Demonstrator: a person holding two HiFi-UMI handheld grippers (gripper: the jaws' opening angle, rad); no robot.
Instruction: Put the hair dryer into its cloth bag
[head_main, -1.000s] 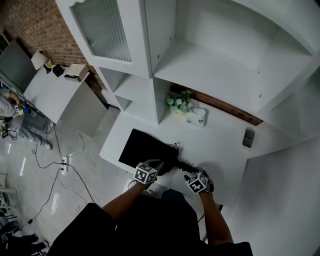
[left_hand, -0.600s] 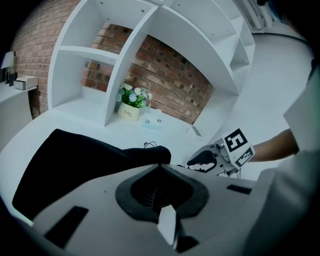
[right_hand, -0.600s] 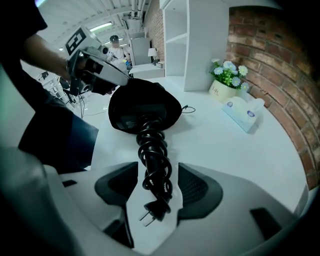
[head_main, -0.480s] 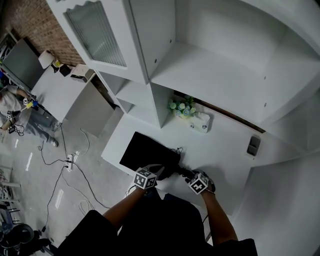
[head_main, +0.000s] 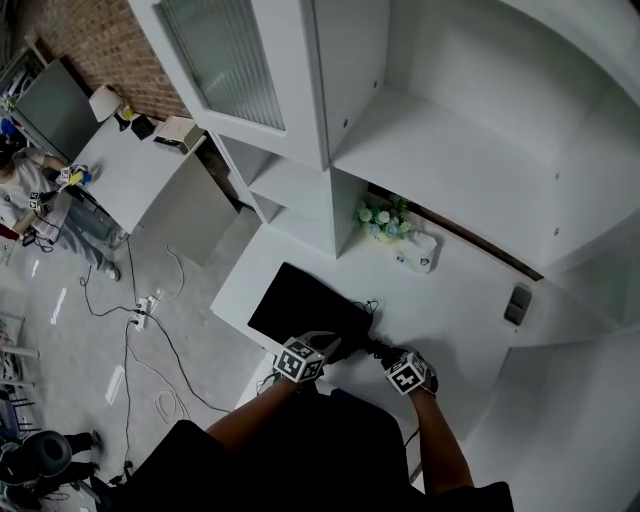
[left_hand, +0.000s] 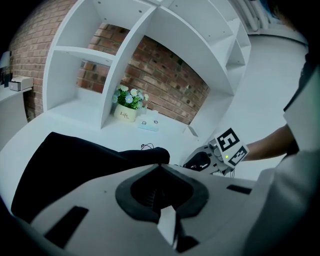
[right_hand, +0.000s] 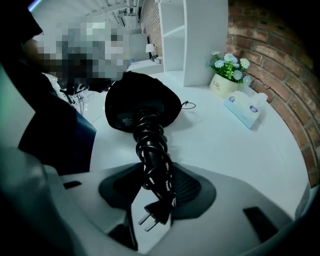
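Note:
A black cloth bag (head_main: 310, 310) lies flat on the white desk (head_main: 450, 300). My left gripper (head_main: 318, 350) is shut on the bag's near edge (left_hand: 145, 157), and the cloth rises between its jaws (left_hand: 160, 187). The black hair dryer (right_hand: 140, 107) lies with its head at the bag's mouth, seen small in the head view (head_main: 365, 345). Its handle, wrapped in black cord (right_hand: 152, 150), runs between the jaws of my right gripper (right_hand: 155, 185). Those jaws have just been closing and now press on the wrapped handle. The plug (right_hand: 157, 214) hangs out below. From the left gripper view, the right gripper (left_hand: 220, 152) stands over the dryer.
A pot of flowers (head_main: 380, 217) and a white tissue box (head_main: 418, 255) stand at the back of the desk under white shelves (head_main: 440, 150). A small grey device (head_main: 517, 303) lies far right. The desk's front edge is just below both grippers. Cables cross the floor (head_main: 130, 330).
The head camera has shifted, so the desk sits further right in the picture. My right gripper has sunk slightly onto the dryer's handle. The left gripper still holds the bag's edge.

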